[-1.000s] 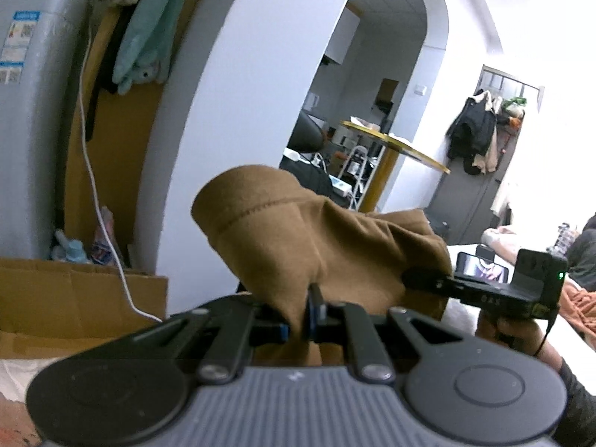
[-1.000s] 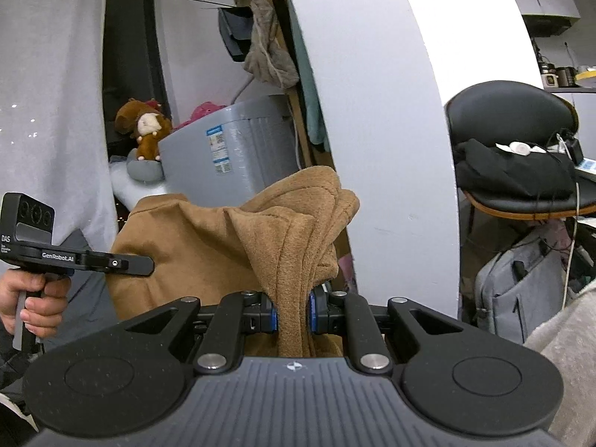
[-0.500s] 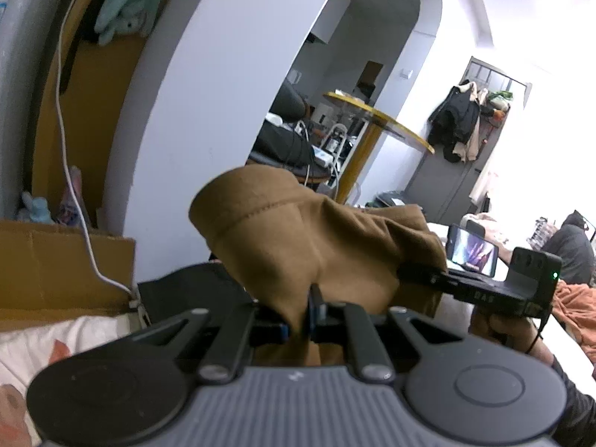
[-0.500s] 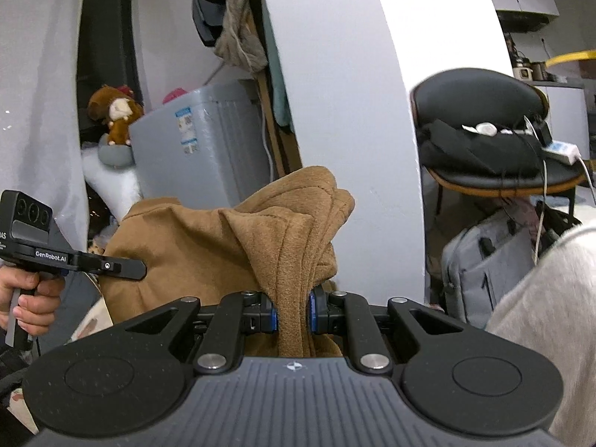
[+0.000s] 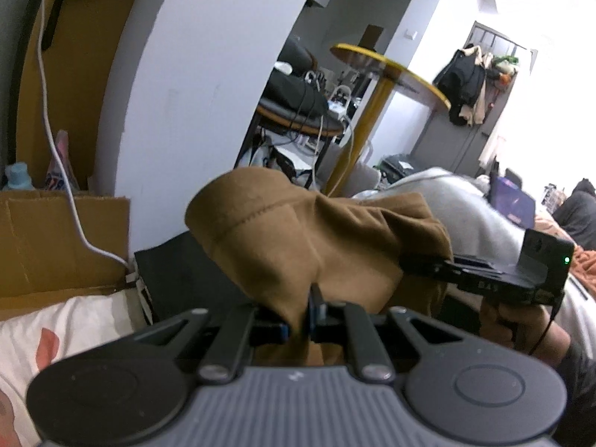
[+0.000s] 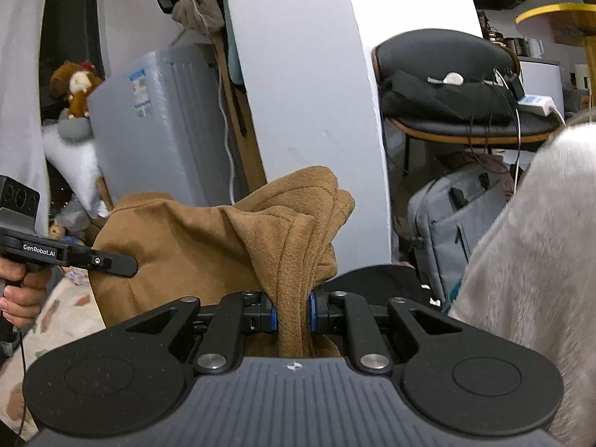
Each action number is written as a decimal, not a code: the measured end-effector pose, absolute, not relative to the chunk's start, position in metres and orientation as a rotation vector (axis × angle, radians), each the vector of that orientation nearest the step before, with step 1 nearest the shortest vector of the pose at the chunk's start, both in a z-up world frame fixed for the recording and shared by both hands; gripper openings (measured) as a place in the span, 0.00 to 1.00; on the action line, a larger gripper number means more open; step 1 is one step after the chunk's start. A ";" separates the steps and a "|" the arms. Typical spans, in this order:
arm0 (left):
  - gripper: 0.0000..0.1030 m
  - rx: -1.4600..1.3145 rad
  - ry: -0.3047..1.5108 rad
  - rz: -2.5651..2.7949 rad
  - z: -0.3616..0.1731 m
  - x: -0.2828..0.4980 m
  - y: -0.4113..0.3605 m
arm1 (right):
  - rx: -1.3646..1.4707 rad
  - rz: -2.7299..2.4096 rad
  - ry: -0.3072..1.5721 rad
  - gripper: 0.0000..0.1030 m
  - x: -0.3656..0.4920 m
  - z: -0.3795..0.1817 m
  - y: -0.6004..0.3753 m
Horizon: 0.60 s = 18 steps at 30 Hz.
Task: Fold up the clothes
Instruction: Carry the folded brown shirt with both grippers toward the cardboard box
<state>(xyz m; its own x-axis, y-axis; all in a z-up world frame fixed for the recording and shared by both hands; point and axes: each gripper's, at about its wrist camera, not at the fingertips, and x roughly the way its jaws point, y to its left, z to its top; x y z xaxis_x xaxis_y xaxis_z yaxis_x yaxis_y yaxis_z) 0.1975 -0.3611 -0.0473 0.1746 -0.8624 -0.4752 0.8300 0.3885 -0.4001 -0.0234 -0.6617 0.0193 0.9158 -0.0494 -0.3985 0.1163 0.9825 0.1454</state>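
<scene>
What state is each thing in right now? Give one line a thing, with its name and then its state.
Brown garment: held up, bunched, stretched between the two grippers.
Left gripper: shut on the garment's hemmed edge.
Right gripper: shut on a thick bunch of folds.
White cable: hanging down over the cardboard box.
Grey backpack: upright on the floor.

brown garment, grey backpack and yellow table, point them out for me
brown garment (image 5: 298, 238), left wrist view, on the bunched cloth above the gripper
grey backpack (image 6: 454, 219), right wrist view, on its front panel
yellow table (image 5: 391, 70), left wrist view, on the round top
</scene>
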 end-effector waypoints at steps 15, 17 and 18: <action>0.10 -0.019 0.729 -1.198 -0.106 0.259 -0.403 | 0.108 -0.186 0.435 0.16 0.029 -0.047 -0.693; 0.10 -0.008 0.729 -1.196 -0.111 0.267 -0.410 | 0.105 -0.195 0.443 0.16 0.041 -0.053 -0.700; 0.10 -0.002 0.729 -1.195 -0.114 0.272 -0.413 | 0.103 -0.200 0.448 0.16 0.047 -0.055 -0.703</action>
